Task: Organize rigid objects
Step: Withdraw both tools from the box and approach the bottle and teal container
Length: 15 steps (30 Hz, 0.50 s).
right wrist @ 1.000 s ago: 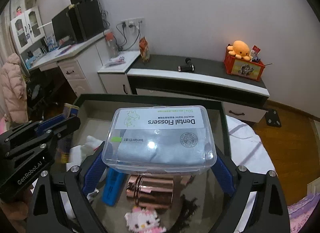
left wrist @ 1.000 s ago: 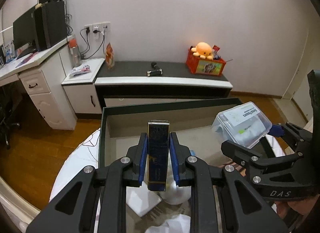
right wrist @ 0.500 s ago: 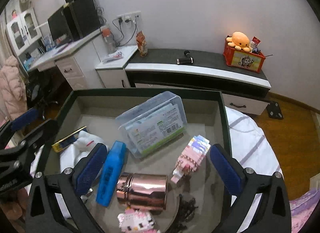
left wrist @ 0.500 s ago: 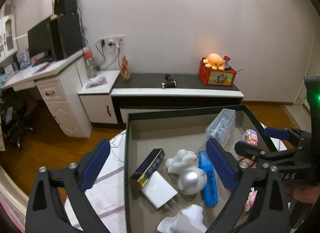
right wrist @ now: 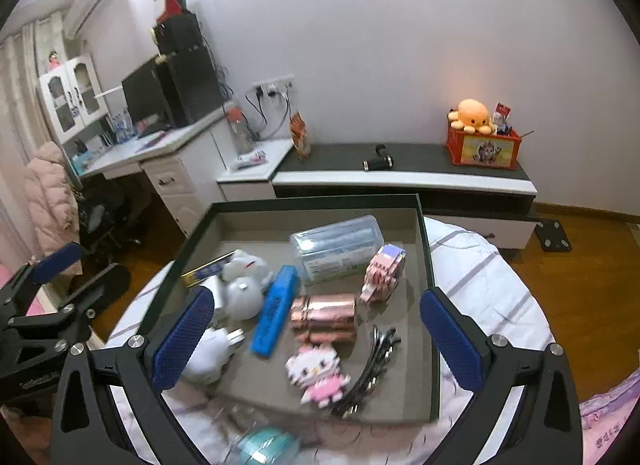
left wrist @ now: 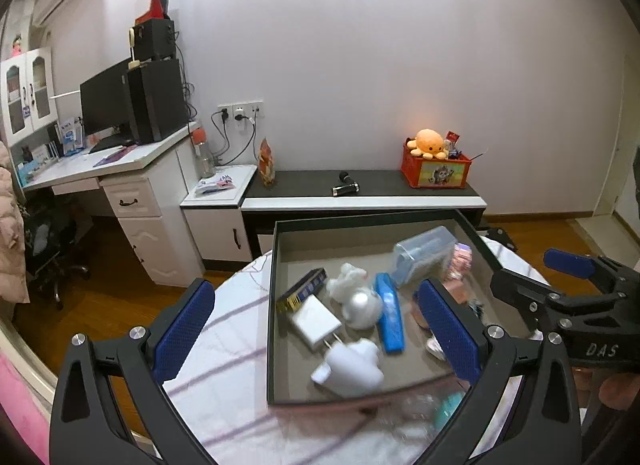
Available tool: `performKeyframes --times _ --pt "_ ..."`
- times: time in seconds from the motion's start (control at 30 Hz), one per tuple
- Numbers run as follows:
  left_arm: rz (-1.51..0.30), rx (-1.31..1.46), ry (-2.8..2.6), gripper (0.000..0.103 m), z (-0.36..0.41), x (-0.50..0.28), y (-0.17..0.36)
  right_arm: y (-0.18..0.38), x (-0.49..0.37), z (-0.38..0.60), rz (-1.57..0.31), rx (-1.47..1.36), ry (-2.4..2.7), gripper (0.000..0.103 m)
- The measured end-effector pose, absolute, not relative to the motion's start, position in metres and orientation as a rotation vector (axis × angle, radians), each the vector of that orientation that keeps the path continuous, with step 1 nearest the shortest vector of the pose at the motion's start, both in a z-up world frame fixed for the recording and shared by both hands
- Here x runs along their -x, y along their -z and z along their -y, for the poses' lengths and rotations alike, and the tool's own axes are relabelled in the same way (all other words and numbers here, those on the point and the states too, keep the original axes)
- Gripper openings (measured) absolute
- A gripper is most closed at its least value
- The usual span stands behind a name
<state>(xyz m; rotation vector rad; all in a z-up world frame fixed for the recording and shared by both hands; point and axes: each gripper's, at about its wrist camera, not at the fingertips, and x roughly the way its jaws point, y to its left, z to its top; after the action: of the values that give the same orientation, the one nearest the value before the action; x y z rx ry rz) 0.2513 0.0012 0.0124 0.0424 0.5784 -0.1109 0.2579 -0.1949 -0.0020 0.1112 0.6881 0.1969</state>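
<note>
left gripper [left wrist: 320, 329]: wide, empty | right gripper [right wrist: 316, 329]: wide, empty | tray [right wrist: 424, 249]: floss box [right wrist: 336, 243] beside block toy [right wrist: 382, 271], blue case [right wrist: 276, 309] near copper tube [right wrist: 324, 313]

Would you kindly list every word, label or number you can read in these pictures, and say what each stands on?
"DAS": on the right tool's black body, seen from the left wrist.
Clear plastic box in the tray: label too blurred to read.
Left tool's body: pale lettering, too blurred to read.
Red crate: a picture, no legible words.
</note>
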Motion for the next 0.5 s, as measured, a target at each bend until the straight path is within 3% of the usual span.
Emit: performKeyframes --times 0.5 --pt "-0.54 -0.031 0.085 0.103 0.001 -0.149 -0.027 -0.028 -0.125 0.2 -0.537 -0.154 -0.176 0.103"
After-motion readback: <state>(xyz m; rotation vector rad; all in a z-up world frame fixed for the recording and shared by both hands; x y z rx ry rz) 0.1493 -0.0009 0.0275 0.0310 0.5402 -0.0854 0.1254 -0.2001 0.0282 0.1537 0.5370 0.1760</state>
